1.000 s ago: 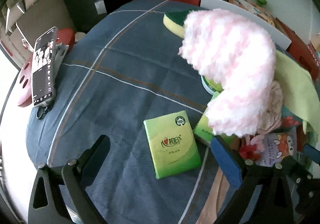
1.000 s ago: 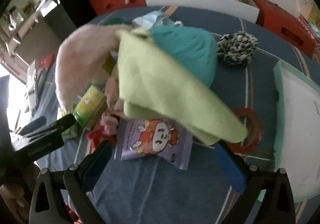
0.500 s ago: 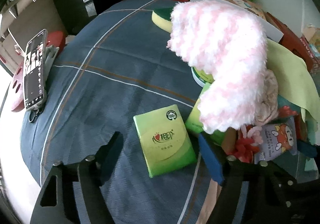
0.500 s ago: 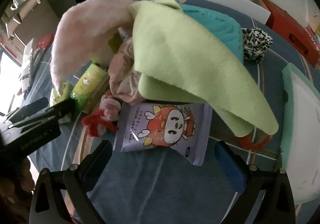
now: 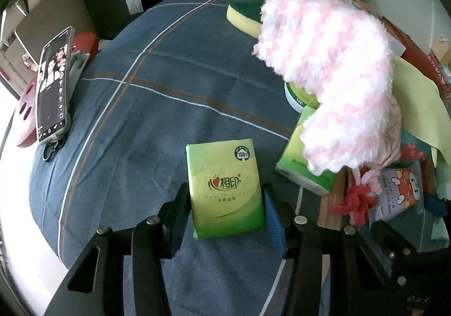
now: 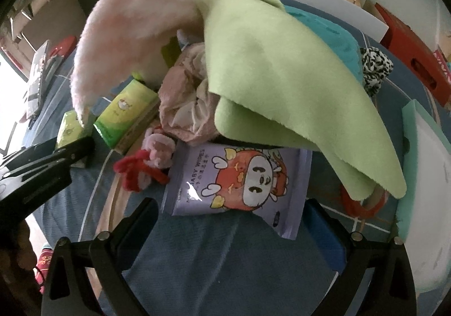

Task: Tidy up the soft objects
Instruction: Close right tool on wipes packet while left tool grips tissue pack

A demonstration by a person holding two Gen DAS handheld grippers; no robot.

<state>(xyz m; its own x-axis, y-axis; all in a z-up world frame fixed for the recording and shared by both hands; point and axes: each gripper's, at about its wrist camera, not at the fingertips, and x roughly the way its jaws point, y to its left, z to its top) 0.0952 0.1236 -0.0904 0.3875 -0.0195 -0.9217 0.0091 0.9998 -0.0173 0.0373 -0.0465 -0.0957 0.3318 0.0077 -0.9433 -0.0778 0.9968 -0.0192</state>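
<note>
My left gripper [image 5: 227, 204] pinches a flat green tissue pack [image 5: 224, 187], glossy and undented; my right gripper [image 6: 231, 220] stands spread near the purple wipes pack [image 6: 242, 183].

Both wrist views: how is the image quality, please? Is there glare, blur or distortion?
Left wrist view: strong fisheye bending, black corners; the far left edge is blown out white beside the phone; the green tissue pack is sharp, its print readable. Right wrist view: same bending; bright window glare at the left edge; the wipes pack is sharp, with a small glint on its foil.
</note>
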